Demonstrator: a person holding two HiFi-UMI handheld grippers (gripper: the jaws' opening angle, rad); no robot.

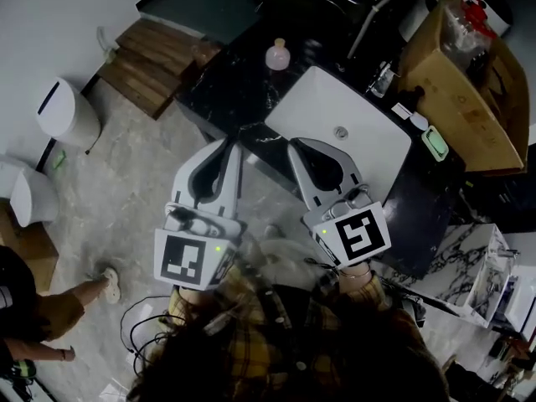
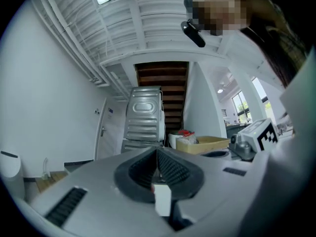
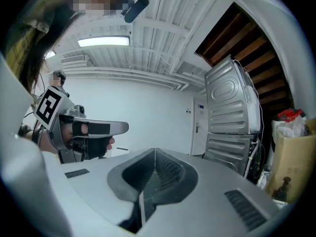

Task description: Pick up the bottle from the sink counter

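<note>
The pink bottle [image 1: 278,55] stands upright on the dark bench [image 1: 216,82], just beside the white sink [image 1: 318,99], untouched. My left claw [image 1: 232,146] and right claw [image 1: 295,146] are both clenched, empty, well apart from it. I judge everything remains: reach, open, grasp, lift.

White walls [image 3: 148,107], marbled floor [image 1: 126,199] w/ wood planks [image 1: 151,65], ceiling strip light [image 3: 103,42] lit.
</note>
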